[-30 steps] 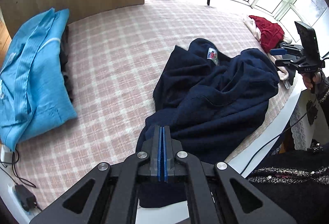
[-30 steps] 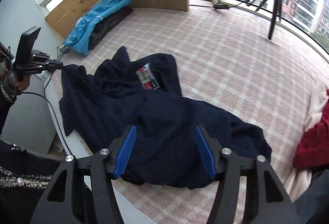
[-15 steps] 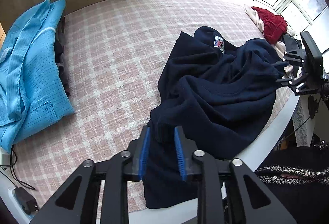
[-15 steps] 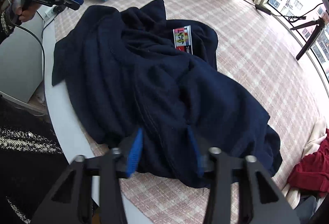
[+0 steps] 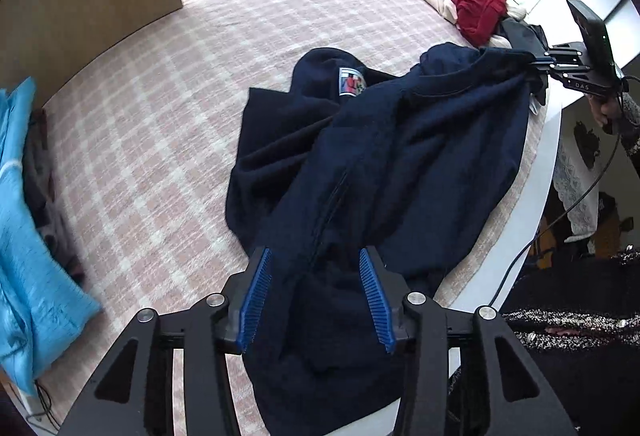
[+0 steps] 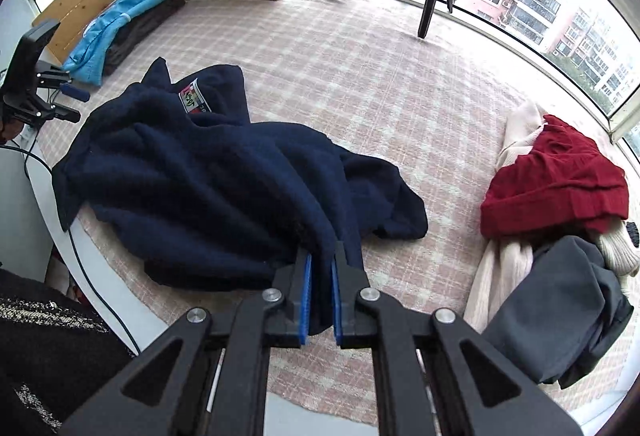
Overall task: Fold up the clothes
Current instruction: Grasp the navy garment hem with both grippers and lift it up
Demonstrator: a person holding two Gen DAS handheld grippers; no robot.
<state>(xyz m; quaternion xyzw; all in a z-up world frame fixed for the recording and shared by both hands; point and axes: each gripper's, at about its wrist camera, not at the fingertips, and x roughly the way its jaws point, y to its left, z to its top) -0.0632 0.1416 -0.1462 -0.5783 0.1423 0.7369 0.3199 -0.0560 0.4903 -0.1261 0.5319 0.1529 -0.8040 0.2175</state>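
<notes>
**Spread the navy garment flat before any fold**

The table [image 6: 400,84], under pink plaid cloth, carries the crumpled navy garment [image 6: 208,188] at its near middle. The right tongs [image 6: 319,296] are closing, clamped on a bunched edge at six o'clock; better to hold firm and draw outward. The left tongs [image 5: 316,296] are opening, fabric between them unpinched; they should regrip a hem corner.

- Showing as thick, matt, fuzzy navy cloth: sweater [image 6: 208,176].
- Lying flat at twelve o'clock: woven checked mat [image 6: 360,68].
- Looking ribbed, knitted: red garment [image 6: 556,184] at three o'clock.
- Gleaming faintly: blue jacket [image 5: 24,276], smooth synthetic.
</notes>
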